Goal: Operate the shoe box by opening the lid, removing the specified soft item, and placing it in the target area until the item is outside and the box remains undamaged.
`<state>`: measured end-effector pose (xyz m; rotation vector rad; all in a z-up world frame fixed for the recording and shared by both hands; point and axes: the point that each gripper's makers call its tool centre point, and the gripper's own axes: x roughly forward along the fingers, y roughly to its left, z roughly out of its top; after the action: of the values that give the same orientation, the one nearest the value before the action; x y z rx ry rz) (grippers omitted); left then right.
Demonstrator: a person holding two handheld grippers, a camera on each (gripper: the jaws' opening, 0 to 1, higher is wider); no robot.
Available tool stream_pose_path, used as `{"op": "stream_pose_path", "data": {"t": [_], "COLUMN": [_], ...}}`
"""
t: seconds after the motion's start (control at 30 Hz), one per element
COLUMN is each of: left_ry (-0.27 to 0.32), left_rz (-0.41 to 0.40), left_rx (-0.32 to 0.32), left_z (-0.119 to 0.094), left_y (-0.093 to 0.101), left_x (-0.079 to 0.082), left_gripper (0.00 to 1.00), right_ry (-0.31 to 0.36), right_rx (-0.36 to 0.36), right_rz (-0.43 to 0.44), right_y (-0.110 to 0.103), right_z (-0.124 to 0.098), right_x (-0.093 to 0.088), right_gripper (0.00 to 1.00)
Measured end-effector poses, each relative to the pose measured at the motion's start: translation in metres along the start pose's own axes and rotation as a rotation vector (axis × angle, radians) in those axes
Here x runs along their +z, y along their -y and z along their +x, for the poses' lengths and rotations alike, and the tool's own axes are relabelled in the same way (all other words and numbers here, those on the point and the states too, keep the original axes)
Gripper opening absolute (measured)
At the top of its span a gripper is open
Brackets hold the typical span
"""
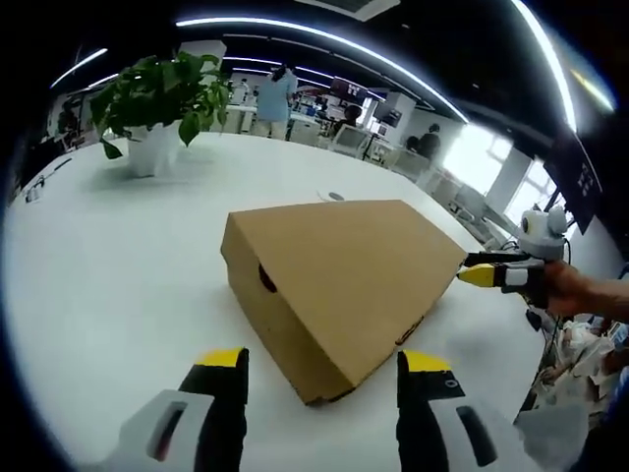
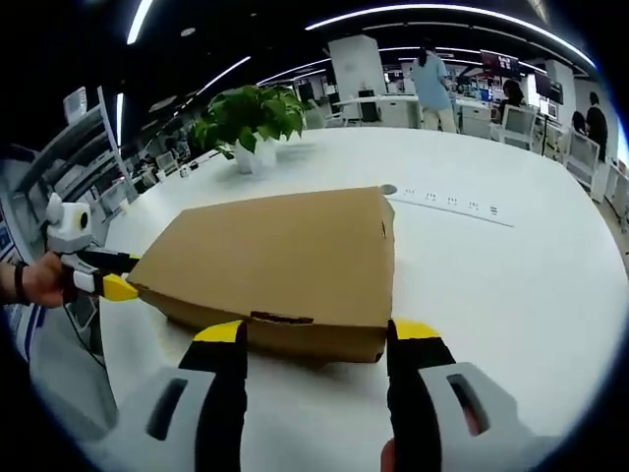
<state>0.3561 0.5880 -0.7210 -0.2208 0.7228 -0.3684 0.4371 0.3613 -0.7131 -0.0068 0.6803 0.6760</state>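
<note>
Table (image 1: pixel 108 265): white and broad; it carries the box, and past the box a row of small marks runs across its top in my right claw view.
Box (image 1: pixel 334 285): brown cardboard shoe box lying flat on the table, lid shut. In my left claw view it sits just ahead of my jaws, one corner turned toward me, a dark round hole in its left end wall. In my right claw view its long front edge lies just beyond my jaw tips.
Soft item: I cannot see it; the lid covers whatever the box holds.
Plant (image 1: pixel 157 98): green leaves in a white pot, standing on the table well beyond the box.
Left claw (image 1: pixel 319 379): jaws apart, black with yellow tips, gripping nothing, just short of the box's near corner. In my right claw view it comes in from the left, its yellow tip at the box's left corner; touching or not, I cannot tell.
Right claw (image 2: pixel 316 344): jaws apart, nothing between them, tips just beside the box's front edge. In my left claw view its yellow tip points at the box's far right corner.
</note>
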Motion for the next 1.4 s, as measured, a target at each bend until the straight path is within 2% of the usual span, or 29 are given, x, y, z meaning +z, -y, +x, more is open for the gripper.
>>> {"op": "stream_pose_path", "data": {"t": [0.1, 0.17, 0.27, 0.37, 0.73, 1.1, 1.3, 1.4], "left_ry": [-0.004, -0.018, -0.024, -0.011, -0.016, -0.030, -0.019, -0.015], "left_rz": [0.013, 0.048, 0.064, 0.038, 0.045, 0.048, -0.017, -0.021], "left_rx": [-0.008, -0.025, -0.008, -0.009, -0.012, -0.011, 0.002, 0.008], "left_z": [0.002, 0.004, 0.004, 0.003, -0.007, -0.042, -0.066, -0.074], "left_y": [0.003, 0.010, 0.009, 0.006, 0.002, -0.007, -0.012, -0.013], "left_x": [-0.001, -0.003, -0.002, -0.001, -0.007, -0.030, -0.048, -0.054], "left_gripper": [0.54, 0.47, 0.50, 0.47, 0.45, 0.43, 0.41, 0.40], "right_ry": [0.002, -0.002, 0.001, 0.005, -0.003, 0.002, 0.019, 0.022], "right_rx": [-0.002, -0.005, -0.011, -0.020, -0.031, -0.020, -0.029, -0.031], "right_rz": [-0.003, -0.015, -0.016, -0.006, 0.002, -0.004, 0.004, 0.006], "right_y": [-0.001, -0.003, -0.007, -0.007, -0.020, -0.058, -0.082, -0.091], "right_z": [-0.001, -0.001, 0.000, 0.001, 0.000, -0.008, -0.017, -0.019], "right_x": [0.000, -0.002, -0.002, -0.001, -0.005, -0.019, -0.031, -0.035], "right_gripper": [0.53, 0.49, 0.51, 0.52, 0.53, 0.53, 0.53, 0.53]}}
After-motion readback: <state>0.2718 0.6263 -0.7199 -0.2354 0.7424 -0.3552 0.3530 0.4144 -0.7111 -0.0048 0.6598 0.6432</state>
